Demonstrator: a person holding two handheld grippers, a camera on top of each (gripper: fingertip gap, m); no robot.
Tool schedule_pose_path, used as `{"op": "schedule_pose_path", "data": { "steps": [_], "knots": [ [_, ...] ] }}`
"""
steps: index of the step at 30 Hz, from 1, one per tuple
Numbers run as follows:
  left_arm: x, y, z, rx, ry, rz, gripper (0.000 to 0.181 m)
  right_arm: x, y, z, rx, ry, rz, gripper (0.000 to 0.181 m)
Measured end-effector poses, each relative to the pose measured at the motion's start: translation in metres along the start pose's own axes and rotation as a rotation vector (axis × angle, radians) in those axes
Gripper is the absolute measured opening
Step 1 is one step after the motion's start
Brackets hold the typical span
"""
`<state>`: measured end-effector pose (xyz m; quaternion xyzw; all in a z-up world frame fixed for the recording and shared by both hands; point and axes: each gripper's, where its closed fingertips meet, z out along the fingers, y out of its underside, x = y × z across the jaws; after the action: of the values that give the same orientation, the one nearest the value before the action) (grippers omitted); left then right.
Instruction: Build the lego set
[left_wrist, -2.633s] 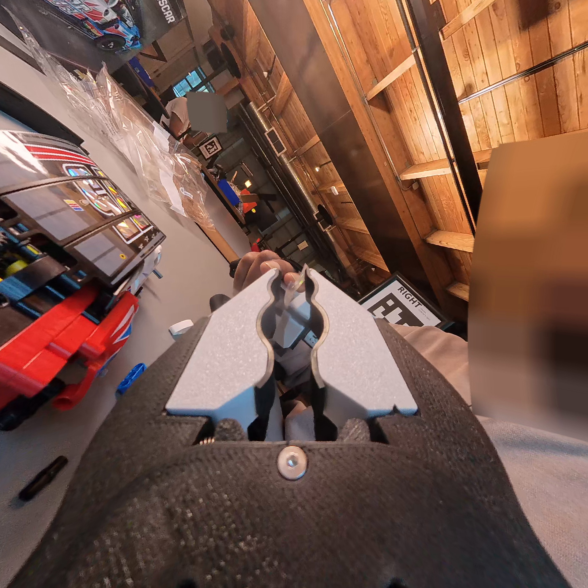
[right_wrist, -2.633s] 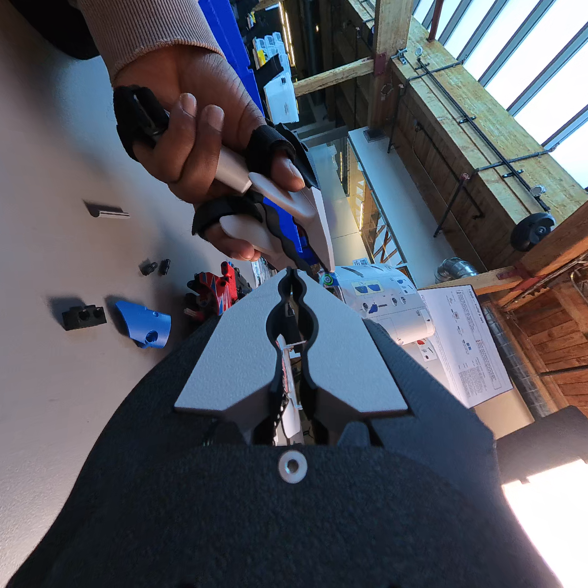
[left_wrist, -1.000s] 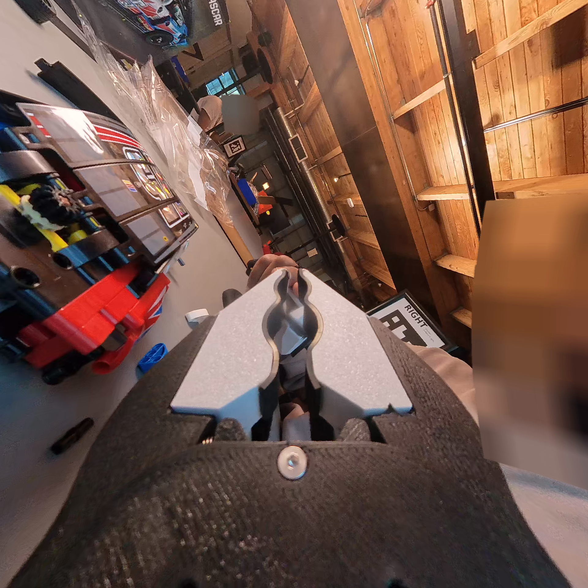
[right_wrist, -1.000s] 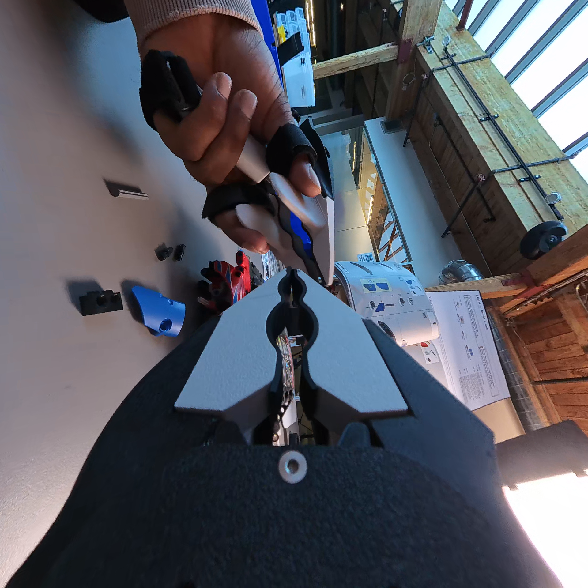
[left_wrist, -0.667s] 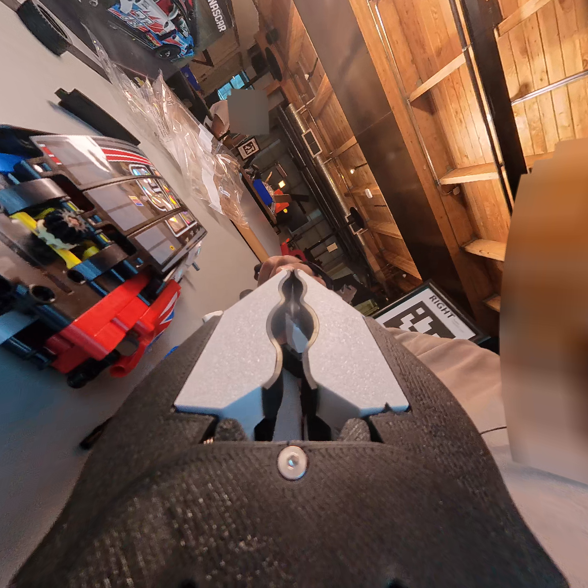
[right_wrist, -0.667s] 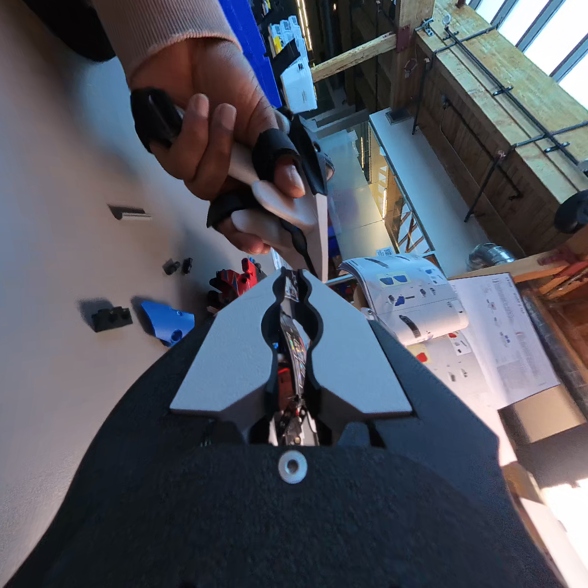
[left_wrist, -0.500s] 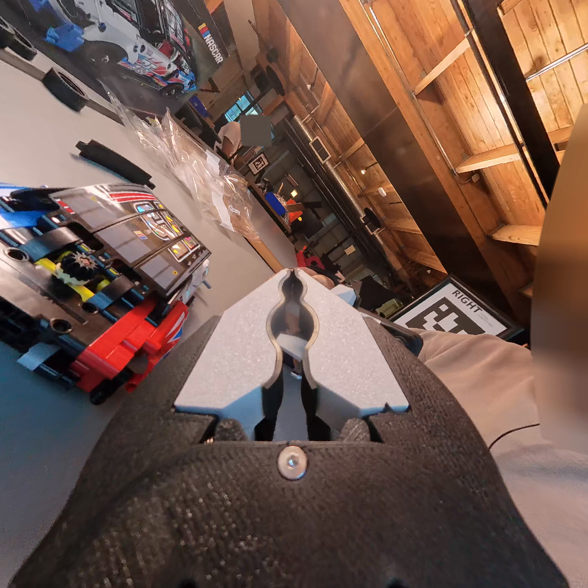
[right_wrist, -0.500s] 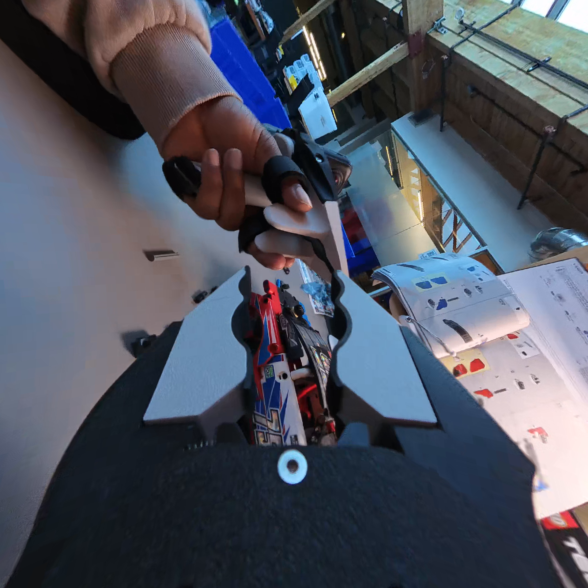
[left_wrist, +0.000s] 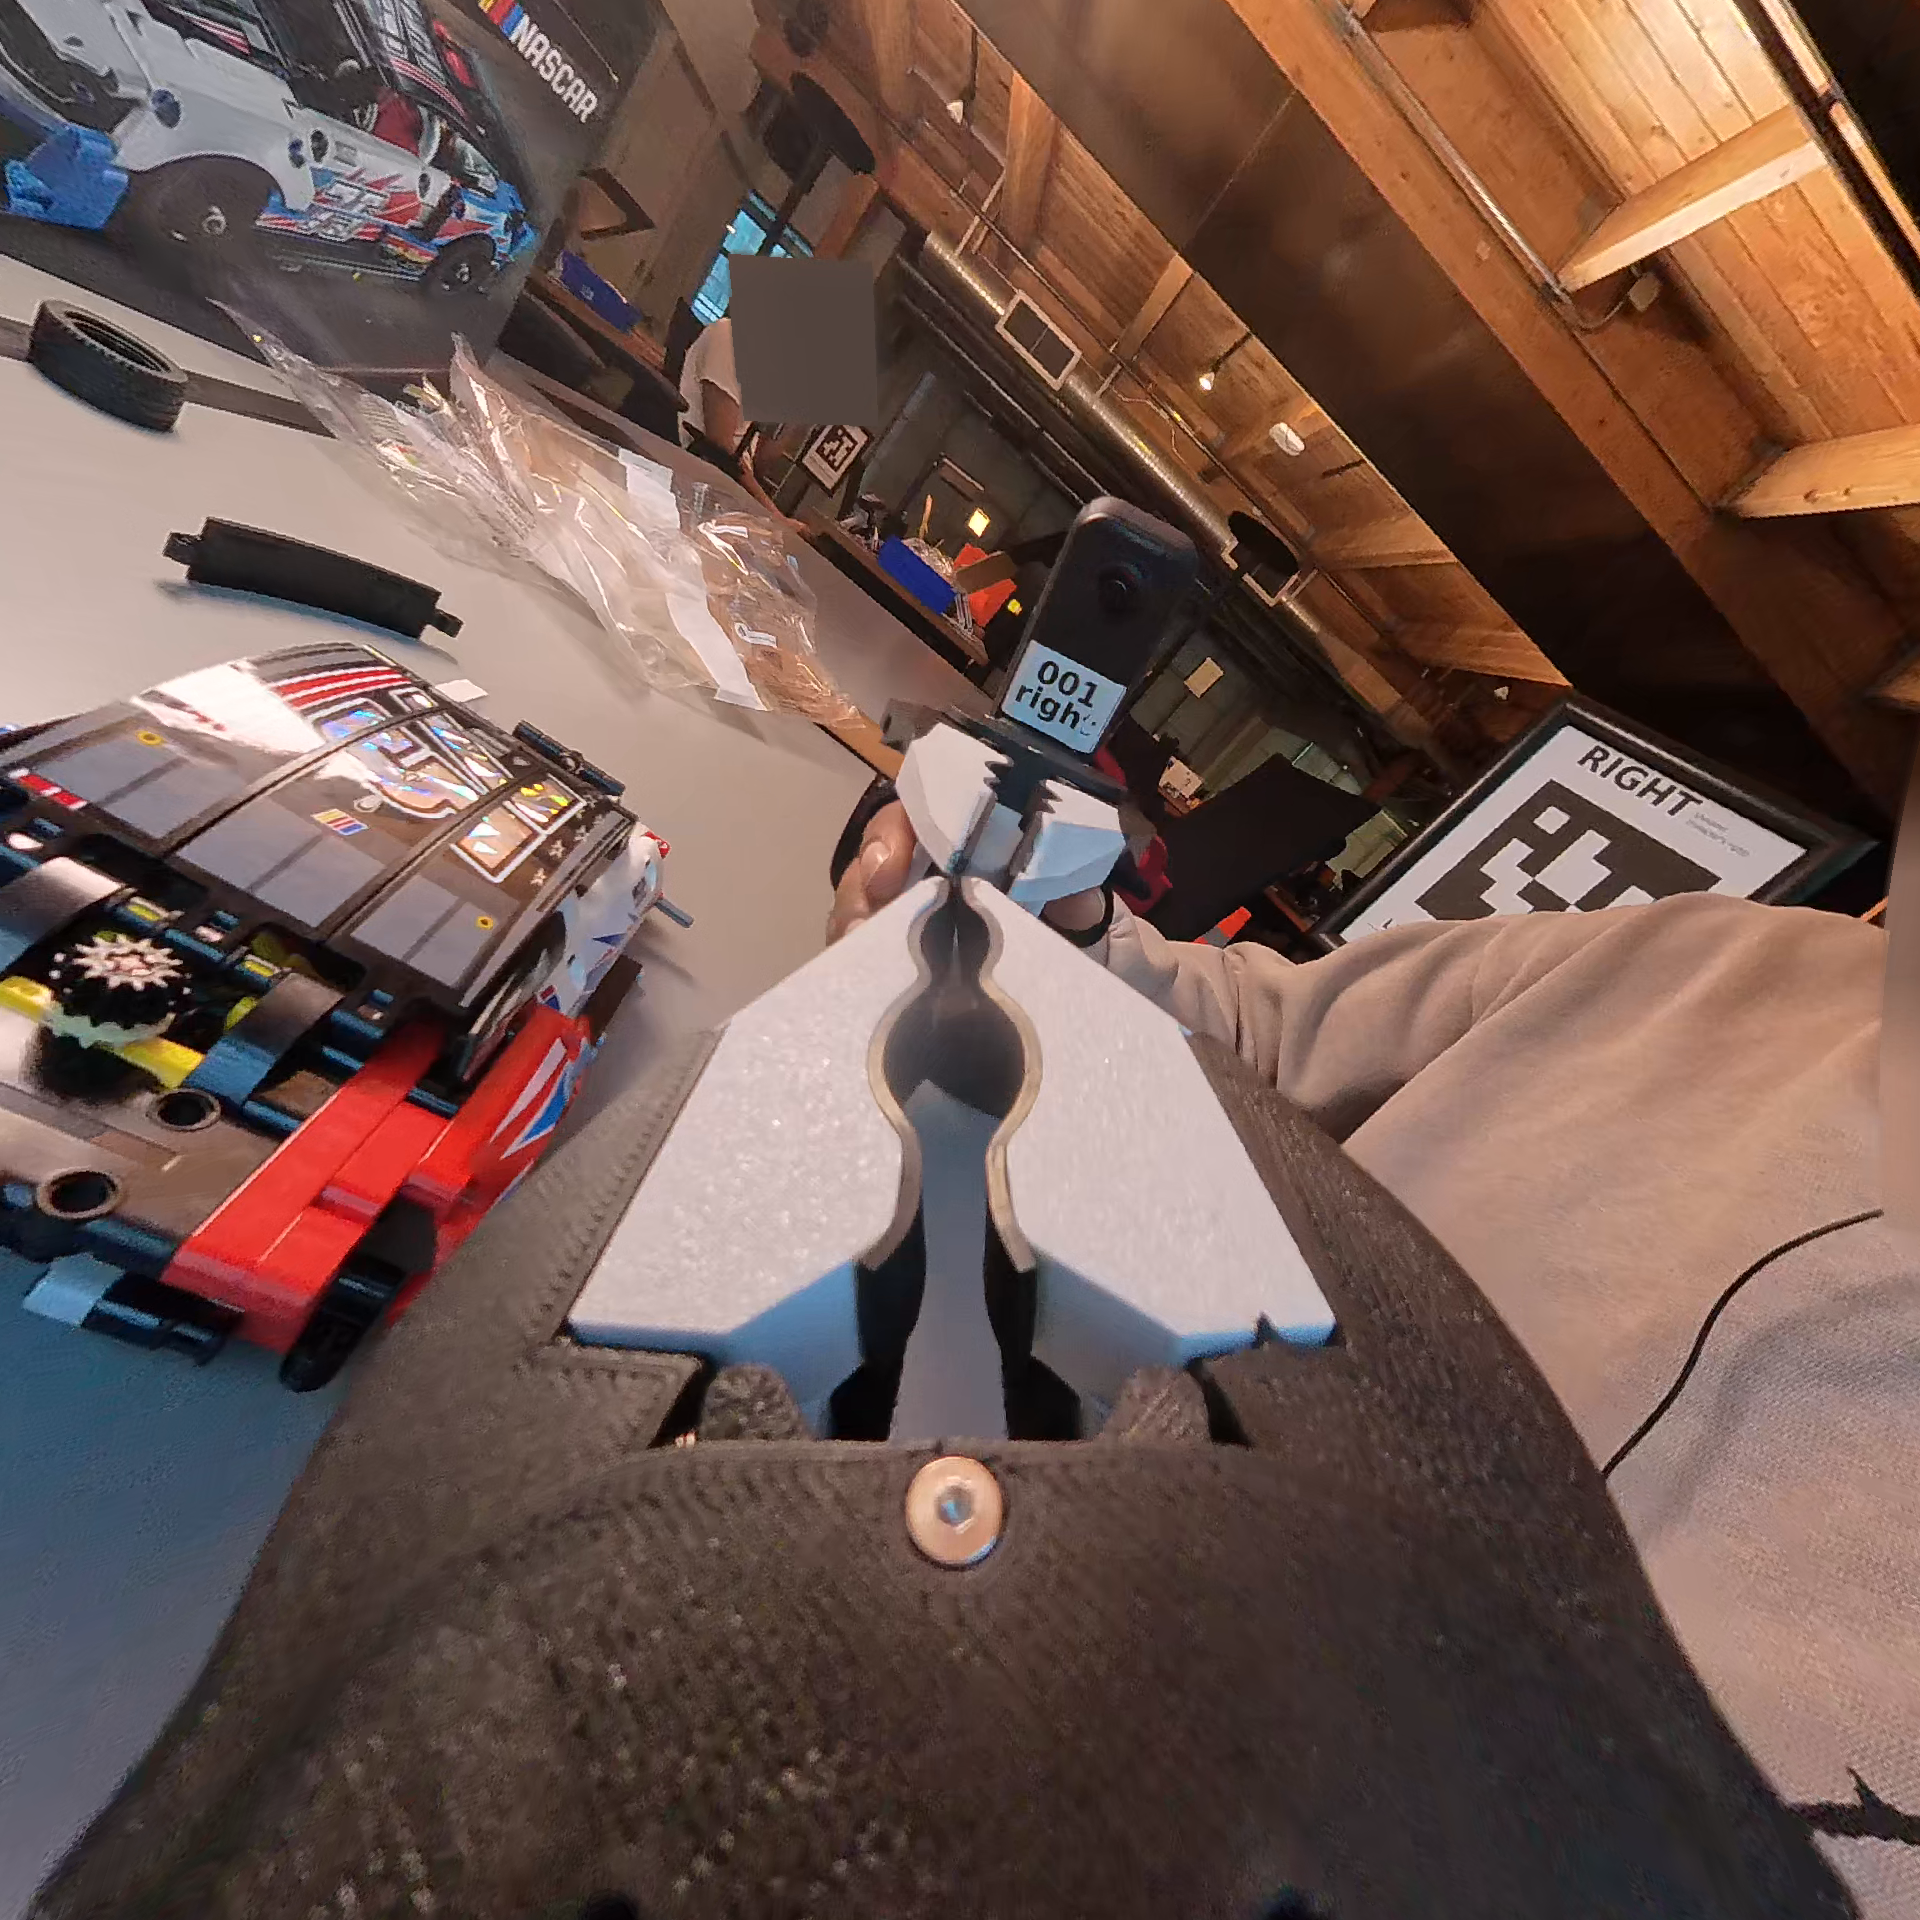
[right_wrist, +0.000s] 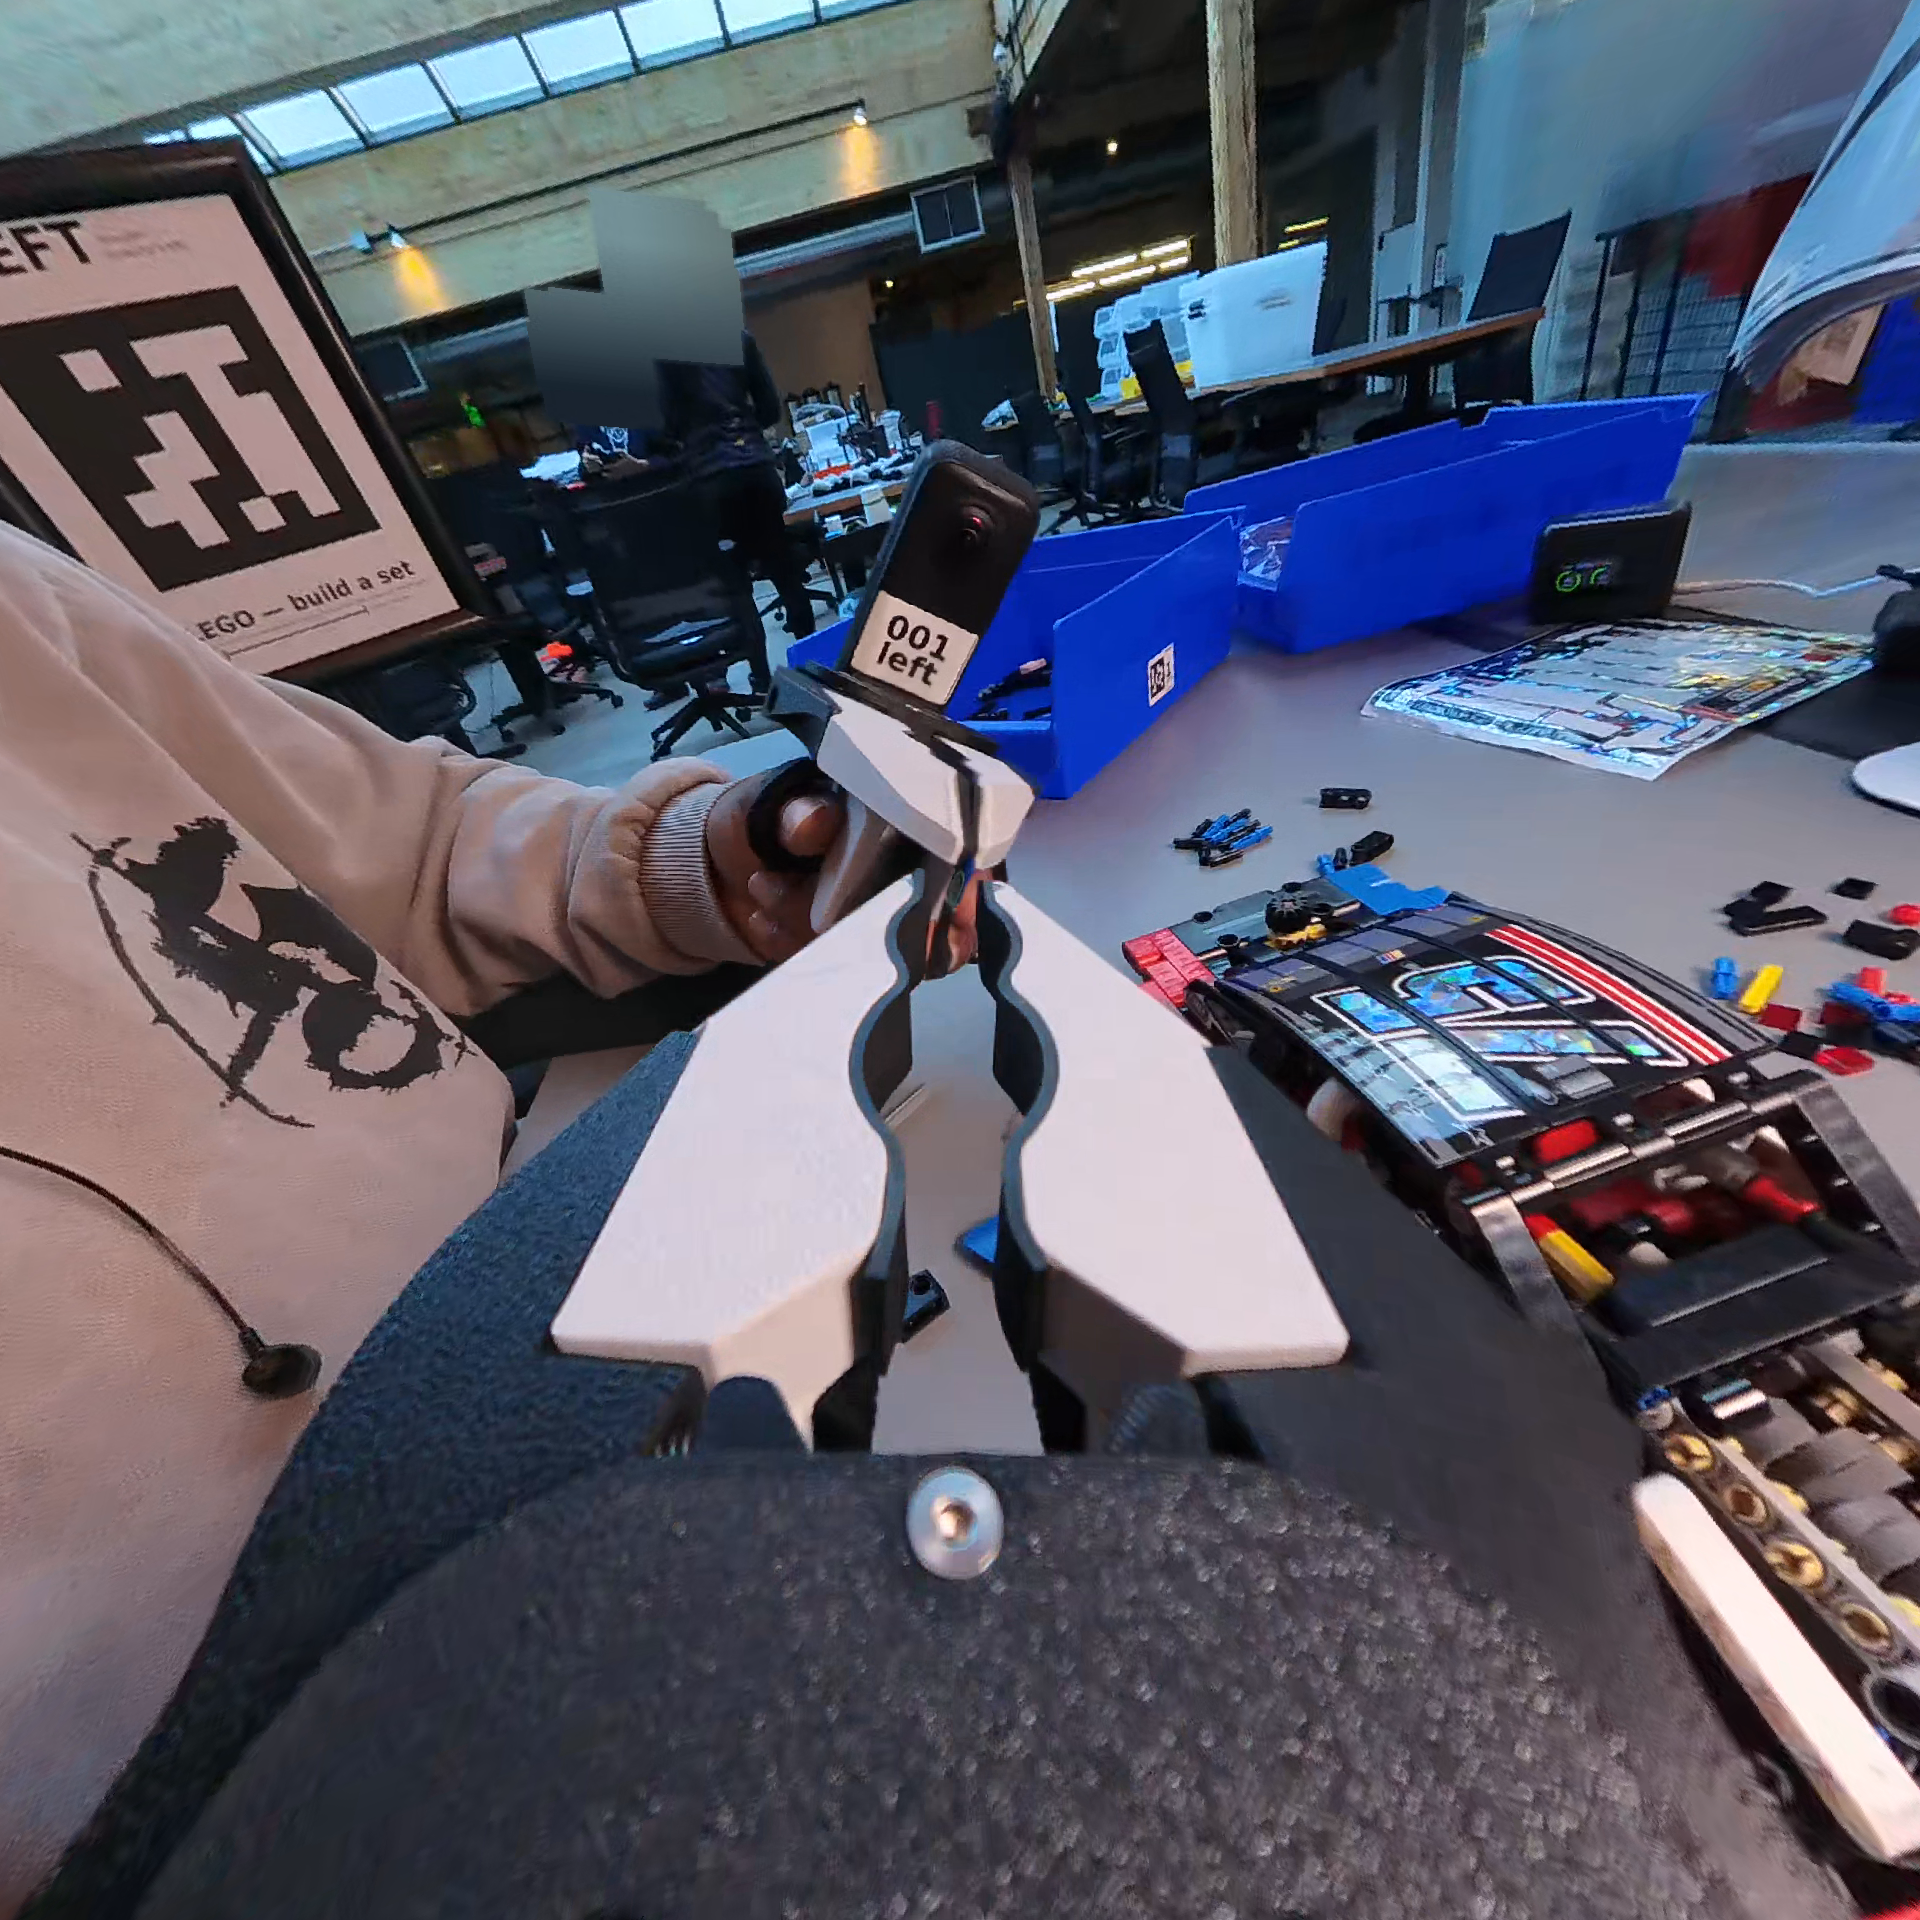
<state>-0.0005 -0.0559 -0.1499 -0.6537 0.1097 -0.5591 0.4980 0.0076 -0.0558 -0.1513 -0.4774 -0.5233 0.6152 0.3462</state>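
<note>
The partly built lego car (left_wrist: 312, 935), black with red and blue parts and shiny stickers, lies on the grey table; it also shows in the right wrist view (right_wrist: 1507, 1060). My left gripper (left_wrist: 956, 902) has its tips together. In the right wrist view the left gripper (right_wrist: 964, 868) pinches a small teal piece (right_wrist: 954, 885). My right gripper (right_wrist: 951, 906) is open, with its tips on either side of the left gripper's tip, above the table beside the car. The right gripper also shows in the left wrist view (left_wrist: 982, 847). Both are hand-held.
Clear plastic bags (left_wrist: 582, 540), a black tyre (left_wrist: 104, 364) and a black curved piece (left_wrist: 301, 577) lie behind the car. Blue bins (right_wrist: 1143, 644), a sticker sheet (right_wrist: 1621, 686) and loose small pieces (right_wrist: 1216, 831) lie on the table. A blue piece (right_wrist: 977, 1242) lies under my right gripper. Less than 4 cm separates the two grippers' tips.
Both grippers have swung round from a sideways tilt to upright and now face each other tip to tip. My right gripper has opened. The left stays shut.
</note>
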Motion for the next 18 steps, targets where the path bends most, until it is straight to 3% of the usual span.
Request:
{"op": "schedule_pose_path", "data": {
  "steps": [18],
  "knots": [
    [0.007, 0.013, 0.007, -0.064, 0.01, 0.062, 0.0, -0.006, 0.005, 0.003, -0.023, -0.06, 0.063, 0.0]
  ]
}}
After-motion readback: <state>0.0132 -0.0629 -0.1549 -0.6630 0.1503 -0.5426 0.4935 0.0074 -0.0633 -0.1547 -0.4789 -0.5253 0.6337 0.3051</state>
